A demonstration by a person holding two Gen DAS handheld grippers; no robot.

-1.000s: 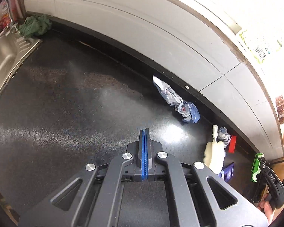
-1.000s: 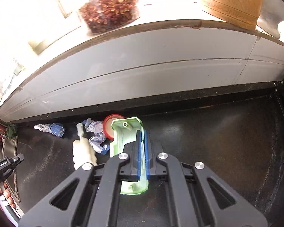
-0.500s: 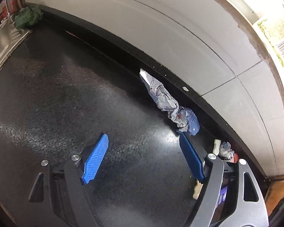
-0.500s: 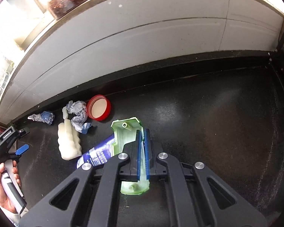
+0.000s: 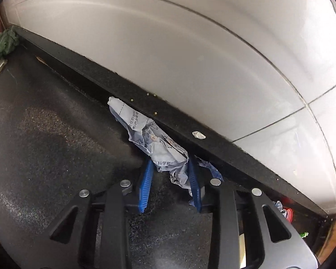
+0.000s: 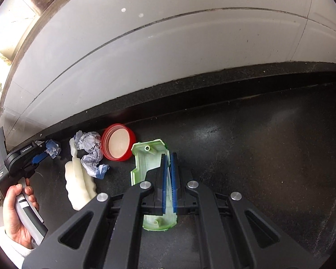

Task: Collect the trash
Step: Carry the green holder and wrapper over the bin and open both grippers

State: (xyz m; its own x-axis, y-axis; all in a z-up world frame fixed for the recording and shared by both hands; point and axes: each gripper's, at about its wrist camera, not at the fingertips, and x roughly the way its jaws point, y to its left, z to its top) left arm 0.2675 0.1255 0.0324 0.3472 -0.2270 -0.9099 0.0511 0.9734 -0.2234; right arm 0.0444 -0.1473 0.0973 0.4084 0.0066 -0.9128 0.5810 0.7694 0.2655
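While the collecting is standing at an early stage, with nothing yet seen in any bin or bag, the entries are reading as follows. Left gripper [image 5: 169, 180]: its jaws have just been closing around the lower end of a crumpled printed wrapper [image 5: 150, 134] lying on the black table [image 5: 44, 145] against the back ledge; the right pad is touching the paper, the left pad is looking just clear of it, so the hold is not yet firm. Right gripper [image 6: 168, 179]: jaws clenched on the wall of a pale green plastic casing [image 6: 149, 157]. Remaining loose on the table: a red lid [image 6: 118, 142], a second crumpled wrapper [image 6: 90, 152], a white foam piece [image 6: 78, 183]. Most items are awaiting pickup.
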